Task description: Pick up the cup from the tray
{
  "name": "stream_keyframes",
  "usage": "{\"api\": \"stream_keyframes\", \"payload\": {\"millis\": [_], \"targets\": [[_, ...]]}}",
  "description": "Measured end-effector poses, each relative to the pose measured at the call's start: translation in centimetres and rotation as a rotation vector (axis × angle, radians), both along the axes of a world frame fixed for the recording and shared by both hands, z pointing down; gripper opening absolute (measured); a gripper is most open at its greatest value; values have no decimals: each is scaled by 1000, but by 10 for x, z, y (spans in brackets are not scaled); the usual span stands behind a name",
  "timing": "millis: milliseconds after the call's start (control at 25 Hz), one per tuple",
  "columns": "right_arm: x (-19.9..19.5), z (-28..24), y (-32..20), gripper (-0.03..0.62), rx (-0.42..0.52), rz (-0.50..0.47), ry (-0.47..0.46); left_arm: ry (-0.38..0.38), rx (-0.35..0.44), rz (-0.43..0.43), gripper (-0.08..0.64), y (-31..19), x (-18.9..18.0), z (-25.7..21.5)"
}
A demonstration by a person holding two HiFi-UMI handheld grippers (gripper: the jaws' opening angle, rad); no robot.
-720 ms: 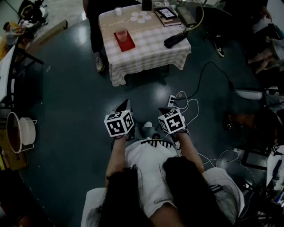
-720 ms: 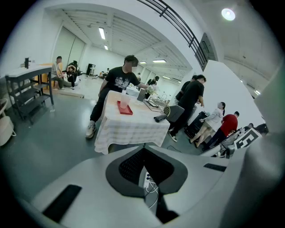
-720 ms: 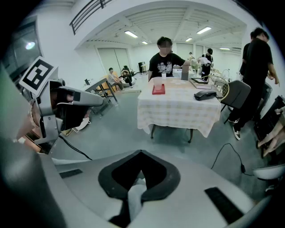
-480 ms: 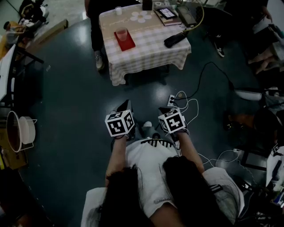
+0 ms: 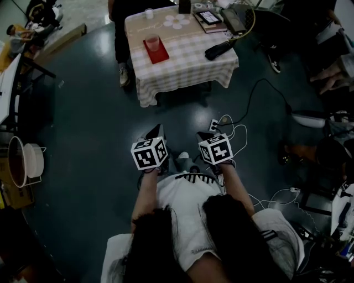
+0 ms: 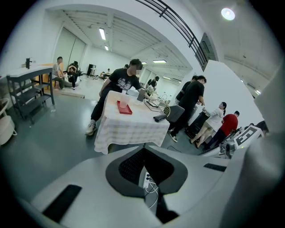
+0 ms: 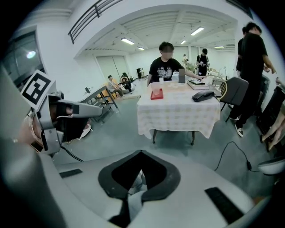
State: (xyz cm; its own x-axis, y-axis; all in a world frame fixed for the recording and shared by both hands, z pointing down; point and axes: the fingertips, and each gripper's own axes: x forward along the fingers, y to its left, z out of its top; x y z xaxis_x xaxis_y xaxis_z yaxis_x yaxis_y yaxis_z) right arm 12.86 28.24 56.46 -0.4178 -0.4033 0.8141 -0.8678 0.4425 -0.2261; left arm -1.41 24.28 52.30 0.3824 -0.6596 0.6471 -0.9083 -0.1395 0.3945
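Observation:
A pink cup (image 5: 152,42) stands upright on a red tray (image 5: 157,54), on the left part of a table with a checked cloth (image 5: 182,61), far ahead of me. In the left gripper view the cup (image 6: 122,103) and tray (image 6: 125,109) look small and distant. The right gripper view also holds the cup (image 7: 156,90) and tray (image 7: 156,95). My left gripper (image 5: 156,129) and right gripper (image 5: 205,135) are held side by side close to my body, over the dark floor. Both are shut with nothing between the jaws.
A person in black stands behind the table (image 7: 167,67). The table also bears a black handset (image 5: 218,50), books (image 5: 208,17) and a small white cup (image 5: 147,13). A power strip and cables (image 5: 217,125) lie on the floor ahead. Other people and a chair (image 7: 235,91) are at the right.
The right gripper has edged slightly forward. The head view has drifted a little; the cup and tray have not moved.

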Motion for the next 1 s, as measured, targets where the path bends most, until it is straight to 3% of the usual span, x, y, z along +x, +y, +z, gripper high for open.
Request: {"api": "stream_keyframes", "payload": {"millis": [240, 480, 1000], "targets": [[0, -17, -19, 17, 96, -6, 6, -2, 0, -8, 5, 2, -1, -2], [-8, -24, -37, 126, 117, -23, -46, -2, 4, -12, 3, -10, -6, -1], [-9, -36, -112, 220, 138, 5, -85, 9, 2, 12, 4, -80, -4, -1]]}}
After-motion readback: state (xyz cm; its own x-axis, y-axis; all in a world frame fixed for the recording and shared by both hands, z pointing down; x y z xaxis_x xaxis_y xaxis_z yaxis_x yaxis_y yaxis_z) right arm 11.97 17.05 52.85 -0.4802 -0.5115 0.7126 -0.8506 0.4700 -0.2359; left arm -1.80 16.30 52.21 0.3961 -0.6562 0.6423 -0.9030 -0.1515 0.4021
